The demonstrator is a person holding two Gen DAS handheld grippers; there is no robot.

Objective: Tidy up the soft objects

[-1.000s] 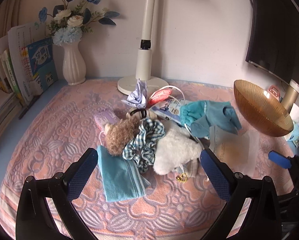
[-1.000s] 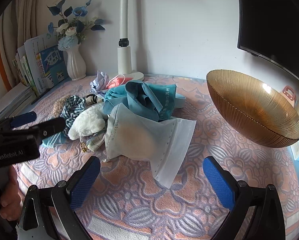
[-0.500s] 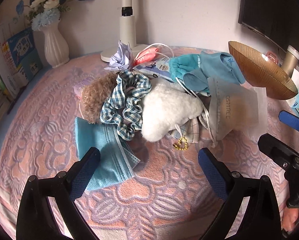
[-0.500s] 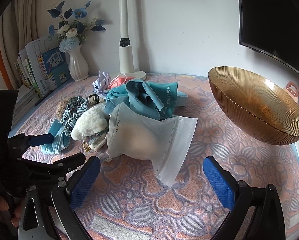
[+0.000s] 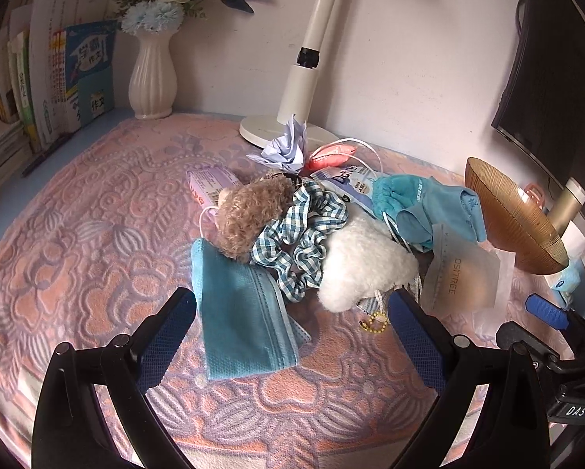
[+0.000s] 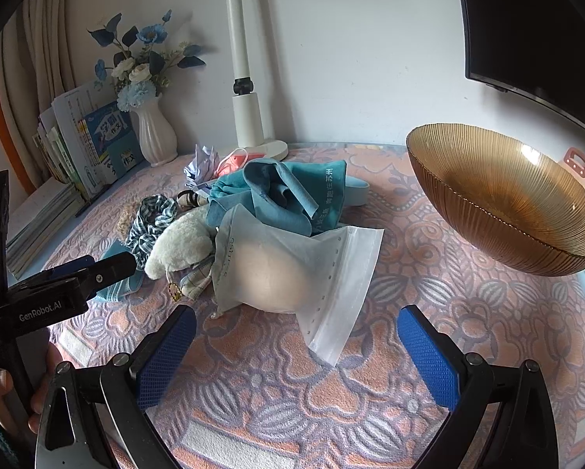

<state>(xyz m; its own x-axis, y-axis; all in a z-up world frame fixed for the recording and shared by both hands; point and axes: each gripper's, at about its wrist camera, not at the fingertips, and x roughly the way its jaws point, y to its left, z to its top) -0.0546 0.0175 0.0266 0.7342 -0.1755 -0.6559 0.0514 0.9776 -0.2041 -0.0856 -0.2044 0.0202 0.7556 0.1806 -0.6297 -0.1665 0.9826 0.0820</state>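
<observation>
A table is covered by a pink and lilac mat (image 5: 97, 265) with raised floral embossing. At far left, thin books (image 5: 50, 86) lean against the wall beside a ribbed white vase (image 5: 152, 74) of blue and cream fabric flowers. Next along stands a smooth white lamp (image 5: 302, 78) on a round base.

The soft things lie heaped mid-mat. Leftmost is a pleated blue mask (image 5: 241, 316), flat and rectangular. The left gripper (image 5: 292, 336) hovers just above it, its blue-padded fingers (image 5: 167, 336) spread wide and holding nothing. Touching the mask's far edge is a curly brown plush (image 5: 249, 215). A crinkled blue-and-white gingham scrunchie (image 5: 304, 238) lies against that, then a fluffy white plush (image 5: 364, 265) with a small gold chain (image 5: 374, 320) at its near edge. Behind these sit crumpled lilac paper (image 5: 286, 148) and a coral pouch (image 5: 331, 154). A rumpled teal cloth (image 6: 288, 195) drapes further right, and a frosted plastic bag (image 6: 292, 269) with a rounded beige shape inside rests against it.

The right gripper (image 6: 296, 351) hangs low over bare mat just in front of that bag, its fingers (image 6: 429, 355) wide apart and empty. Farthest right, clear of the heap, a ribbed amber glass bowl (image 6: 503, 203) stands tilted with its opening facing the heap.
</observation>
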